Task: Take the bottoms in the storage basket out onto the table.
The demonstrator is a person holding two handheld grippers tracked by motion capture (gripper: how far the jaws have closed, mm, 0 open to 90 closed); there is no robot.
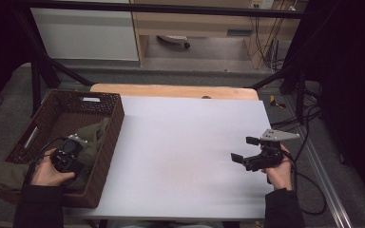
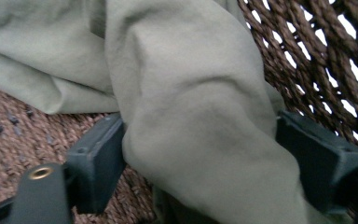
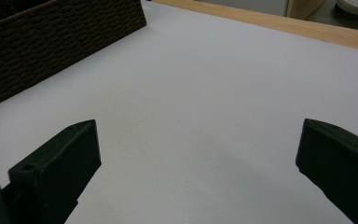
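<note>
White tabletop [image 1: 185,156] carries a dark woven wicker basket [image 1: 111,137] — inside, soft olive-green cloth [image 2: 191,121] bunches between the left claw [image 2: 200,163], seemingly not yet pinched; grip a thick fold. Right claw [image 3: 198,163] wide, empty.

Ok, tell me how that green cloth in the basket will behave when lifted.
Probably floppy: the olive-green cloth lies in soft folds and bulges between the left hand-held gripper jaws. Likely light and drapes. It might snag on the wicker basket.

Overhead forward-down; gripper cameras close, perhaps sharing basket [image 1: 116,118].
</note>
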